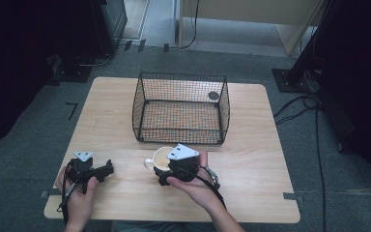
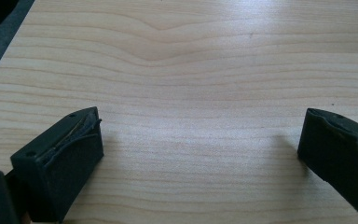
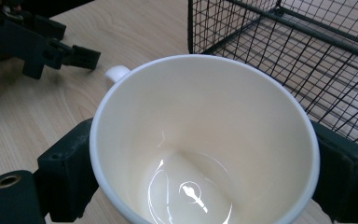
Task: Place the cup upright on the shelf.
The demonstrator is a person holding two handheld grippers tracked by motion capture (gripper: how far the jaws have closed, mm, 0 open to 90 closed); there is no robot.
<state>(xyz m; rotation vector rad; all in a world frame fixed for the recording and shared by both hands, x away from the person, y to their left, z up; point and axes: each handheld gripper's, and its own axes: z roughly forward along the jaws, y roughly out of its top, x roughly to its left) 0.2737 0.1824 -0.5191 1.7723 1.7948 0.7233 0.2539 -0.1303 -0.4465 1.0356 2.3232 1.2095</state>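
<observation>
Glossy, smooth white ceramic mug (image 3: 205, 140) with bright highlights inside; matt black wire-mesh metal basket (image 1: 181, 107); pale wooden table (image 2: 191, 70), smooth with visible grain; matt black gripper pads (image 2: 65, 158), slightly rough at the edges.

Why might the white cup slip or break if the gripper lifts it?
The cup looks glossy, with bright glints inside, so it is probably smooth and slippery against the right gripper jaws on either side of it. It looks like stiff ceramic, so it likely won't bend and may chip if dropped on the table.
</observation>
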